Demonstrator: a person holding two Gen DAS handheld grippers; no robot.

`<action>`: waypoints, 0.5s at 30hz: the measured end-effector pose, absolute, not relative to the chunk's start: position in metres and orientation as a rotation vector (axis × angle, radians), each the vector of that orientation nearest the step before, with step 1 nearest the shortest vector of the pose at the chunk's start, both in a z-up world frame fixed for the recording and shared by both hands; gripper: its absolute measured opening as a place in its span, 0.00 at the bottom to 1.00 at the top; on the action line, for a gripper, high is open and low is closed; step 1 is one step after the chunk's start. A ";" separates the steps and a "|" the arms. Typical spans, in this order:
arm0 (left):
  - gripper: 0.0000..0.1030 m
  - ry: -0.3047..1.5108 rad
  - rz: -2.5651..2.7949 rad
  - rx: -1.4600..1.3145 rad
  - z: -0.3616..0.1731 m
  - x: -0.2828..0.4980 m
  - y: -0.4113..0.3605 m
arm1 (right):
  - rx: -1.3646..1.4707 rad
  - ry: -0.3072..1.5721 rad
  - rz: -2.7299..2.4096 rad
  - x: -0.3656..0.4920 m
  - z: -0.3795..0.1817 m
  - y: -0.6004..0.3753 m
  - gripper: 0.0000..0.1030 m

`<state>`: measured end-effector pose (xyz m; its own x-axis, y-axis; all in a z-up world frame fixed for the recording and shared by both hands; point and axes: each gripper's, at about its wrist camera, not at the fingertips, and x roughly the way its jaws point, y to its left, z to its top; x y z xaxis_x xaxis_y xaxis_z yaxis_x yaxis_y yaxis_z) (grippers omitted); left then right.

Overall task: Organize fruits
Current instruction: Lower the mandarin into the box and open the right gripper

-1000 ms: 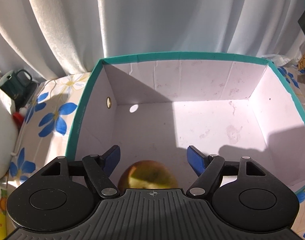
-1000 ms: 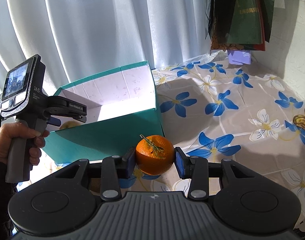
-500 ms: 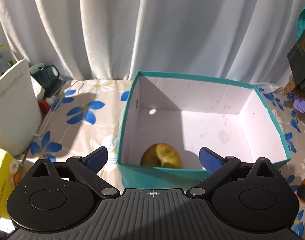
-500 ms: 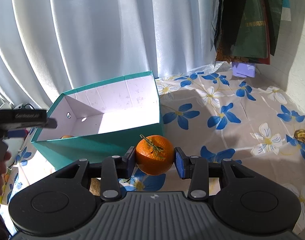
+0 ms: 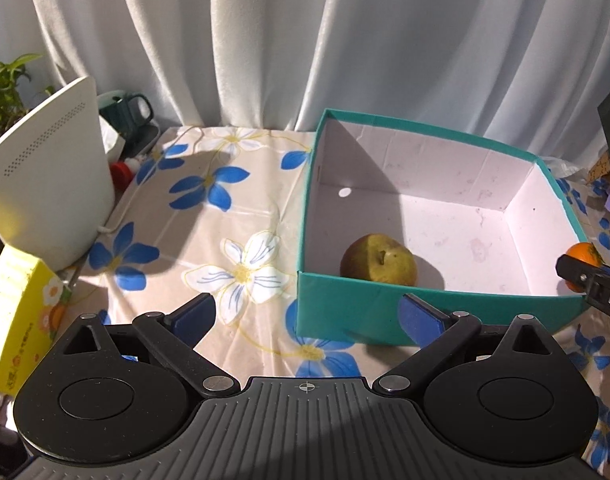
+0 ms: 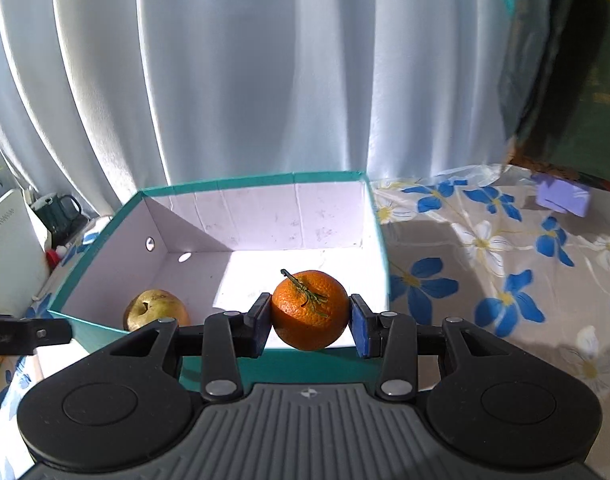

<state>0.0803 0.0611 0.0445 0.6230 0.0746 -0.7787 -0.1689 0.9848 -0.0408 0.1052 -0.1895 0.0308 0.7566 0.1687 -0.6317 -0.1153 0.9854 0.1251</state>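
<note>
A teal cardboard box with a white inside stands on the flowered tablecloth. A yellow-green pear lies in its near left corner, seen also in the right wrist view as the pear. My left gripper stands open and empty in front of the box's near left corner. My right gripper is shut on an orange mandarin with a green stem, held over the near wall of the box. That mandarin shows at the right edge of the left wrist view.
A white appliance, a yellow carton, a dark green kettle and a plant stand left of the box. White curtains hang behind. A purple block and dark hanging bags are at the far right. Flowered cloth spreads right of the box.
My left gripper opened off the pear, left it in the box and drew back out toward the left. My right gripper carried the mandarin from beside the box to over its near wall.
</note>
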 end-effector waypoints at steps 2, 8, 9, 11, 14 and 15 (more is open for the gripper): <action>0.98 0.893 0.152 -0.110 0.042 0.079 0.065 | 0.066 0.717 0.151 0.116 0.023 -0.184 0.39; 0.98 0.924 0.173 -0.122 0.032 0.085 0.071 | 0.047 0.773 0.158 0.134 0.007 -0.178 0.39; 0.98 0.928 0.172 -0.120 0.031 0.086 0.071 | 0.042 0.775 0.158 0.135 0.006 -0.177 0.39; 0.98 0.937 0.168 -0.117 0.029 0.089 0.069 | 0.030 0.773 0.157 0.137 0.005 -0.176 0.39; 0.98 0.939 0.156 -0.108 0.028 0.090 0.065 | 0.011 0.774 0.156 0.138 0.004 -0.174 0.39; 0.98 0.939 0.153 -0.102 0.028 0.091 0.064 | 0.008 0.775 0.157 0.139 0.004 -0.174 0.39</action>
<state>0.0910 0.0640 0.0278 0.5807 0.0863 -0.8096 -0.1752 0.9843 -0.0207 0.1387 -0.1737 0.0043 0.7034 0.1440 -0.6961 -0.1378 0.9883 0.0652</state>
